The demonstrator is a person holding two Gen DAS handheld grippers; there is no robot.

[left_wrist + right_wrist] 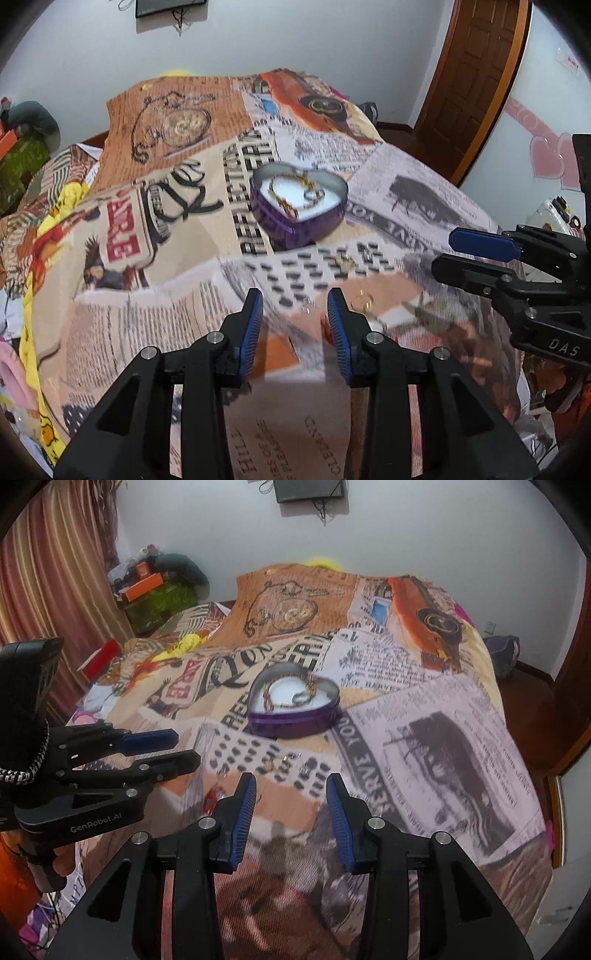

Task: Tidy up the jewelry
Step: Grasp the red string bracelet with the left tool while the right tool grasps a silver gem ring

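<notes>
Sitting near the middle of the bed [184,332], on a newspaper-print bedspread [424,738], is a purple heart-shaped tin [299,206] with its lid off. Inside it, on a white lining, lie a gold chain [291,184] and what looks like a ring; motion blur hides the finer detail. Between the tin and the near edge of the bed, several small pieces of loose jewelry [284,766] are scattered on the cloth, apart from the tin. One of them, a gold ring [361,300], lies just beside the tip of the left gripper's outer finger in the left wrist view.

The left gripper [295,306] hovers over the near part of the bed with its blue-padded fingers [253,325] spread and nothing between them. The right gripper [291,790] hangs beside it, level with it, its fingers [338,808] likewise spread apart and bare. Each gripper shows from the side in the other's view, and neither touches the tin or the jewelry.

Beyond the far edge of the bed stands a pale wall [443,535] with a dark screen [310,489] mounted high. A wooden door [476,70] stands off the bed's right side, and striped curtains [48,572] hang off its left side.
</notes>
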